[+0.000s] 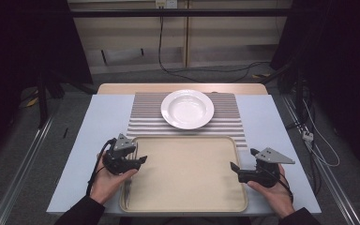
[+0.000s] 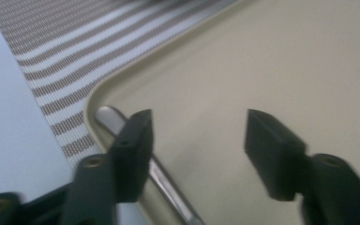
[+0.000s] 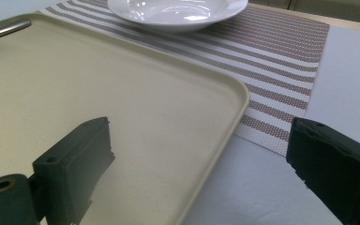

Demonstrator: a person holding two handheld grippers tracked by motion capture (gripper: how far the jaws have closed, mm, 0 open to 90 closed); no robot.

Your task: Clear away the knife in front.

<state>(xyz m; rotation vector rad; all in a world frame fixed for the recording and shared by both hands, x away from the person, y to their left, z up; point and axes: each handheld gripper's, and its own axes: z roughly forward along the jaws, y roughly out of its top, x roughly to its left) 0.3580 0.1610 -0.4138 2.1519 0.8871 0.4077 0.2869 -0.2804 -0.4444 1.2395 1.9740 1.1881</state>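
Left gripper (image 2: 198,140), jaws apart and empty, hovered over the tray's (image 2: 262,56) left edge, the metal utensil (image 2: 161,176) lying just beneath its left jaw.

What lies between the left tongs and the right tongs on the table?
In the high view, bare tray floor separates the left tongs from the right tongs; a metal utensil lies along the tray's left edge.

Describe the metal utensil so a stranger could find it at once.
Start at the beige tray nearest the person. Along its left inside edge, beside the left gripper, lies a slim metal utensil. It is the one shiny silver thing there; the plate beyond is white.
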